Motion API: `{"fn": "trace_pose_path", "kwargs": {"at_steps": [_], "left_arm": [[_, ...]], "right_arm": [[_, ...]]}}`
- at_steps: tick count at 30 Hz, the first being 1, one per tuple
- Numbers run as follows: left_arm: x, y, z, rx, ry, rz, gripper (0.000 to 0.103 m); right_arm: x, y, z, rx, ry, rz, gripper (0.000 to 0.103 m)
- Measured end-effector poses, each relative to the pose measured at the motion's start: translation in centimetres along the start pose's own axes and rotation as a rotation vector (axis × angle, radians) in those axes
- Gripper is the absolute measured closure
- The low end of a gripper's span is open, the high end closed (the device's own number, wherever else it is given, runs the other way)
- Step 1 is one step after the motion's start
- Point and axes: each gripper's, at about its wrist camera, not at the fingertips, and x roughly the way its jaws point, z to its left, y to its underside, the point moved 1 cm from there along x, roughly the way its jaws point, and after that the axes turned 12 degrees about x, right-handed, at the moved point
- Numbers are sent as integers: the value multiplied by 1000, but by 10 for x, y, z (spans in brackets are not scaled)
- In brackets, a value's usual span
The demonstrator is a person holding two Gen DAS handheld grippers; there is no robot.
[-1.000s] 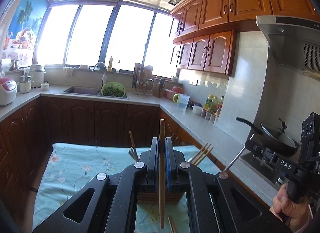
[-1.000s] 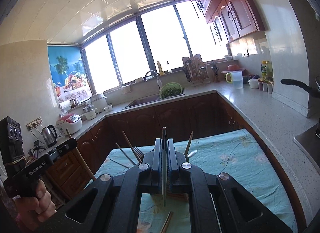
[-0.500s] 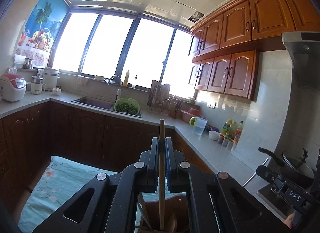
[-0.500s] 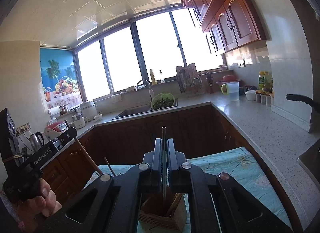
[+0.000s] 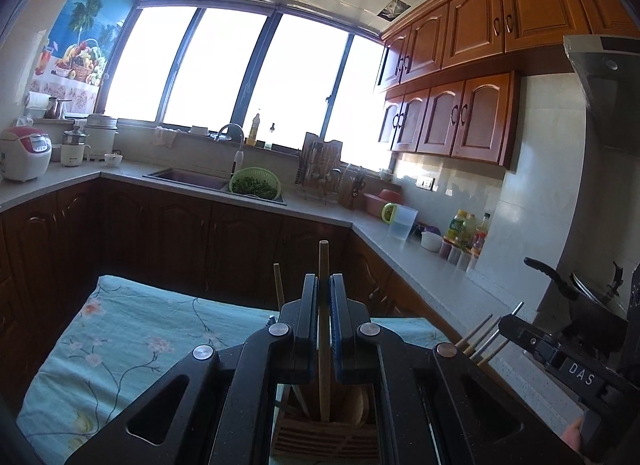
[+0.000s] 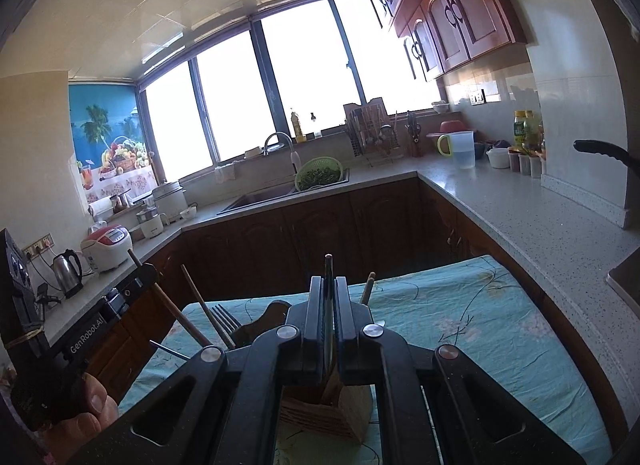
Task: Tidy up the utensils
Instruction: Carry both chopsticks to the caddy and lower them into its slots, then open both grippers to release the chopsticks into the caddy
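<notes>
Covering the near table is a teal floral cloth (image 5: 120, 345); on it sits a wooden utensil holder (image 6: 340, 413) with a fork (image 6: 224, 317) and sticks already poking out; left gripper (image 5: 324, 329) is clamped tight on a wooden chopstick (image 5: 324, 305) held upright over the holder; right gripper (image 6: 329, 329) is pinched on a thin dark utensil (image 6: 329, 297), can't tell what kind, also above it.

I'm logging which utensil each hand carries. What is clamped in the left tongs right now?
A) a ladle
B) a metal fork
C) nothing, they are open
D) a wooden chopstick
D: the left tongs are shut on a wooden chopstick, which stands upright with its lower end down in the wooden utensil holder.
</notes>
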Motion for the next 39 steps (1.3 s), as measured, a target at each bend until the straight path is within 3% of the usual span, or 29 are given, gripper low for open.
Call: {"fn": "trace_pose_path", "kwargs": {"at_steps": [10, 30, 33, 35, 38, 39], "left_arm": [[-11, -3, 15, 63, 45, 78, 99], [-13, -15, 23, 79, 72, 103, 99], [-19, -17, 23, 80, 68, 94, 88], [-26, -19, 21, 79, 60, 77, 82], [-37, -20, 20, 81, 57, 62, 81], [-40, -20, 21, 81, 52, 58, 79]], "right_arm": [[15, 18, -6, 8, 5, 59, 99], [17, 19, -11, 34, -6, 70, 97], [11, 16, -13, 55, -18, 59, 96], [4, 13, -13, 62, -28, 44, 93], [-9, 8, -9, 62, -42, 16, 79], [-14, 6, -8, 63, -38, 3, 67]]}}
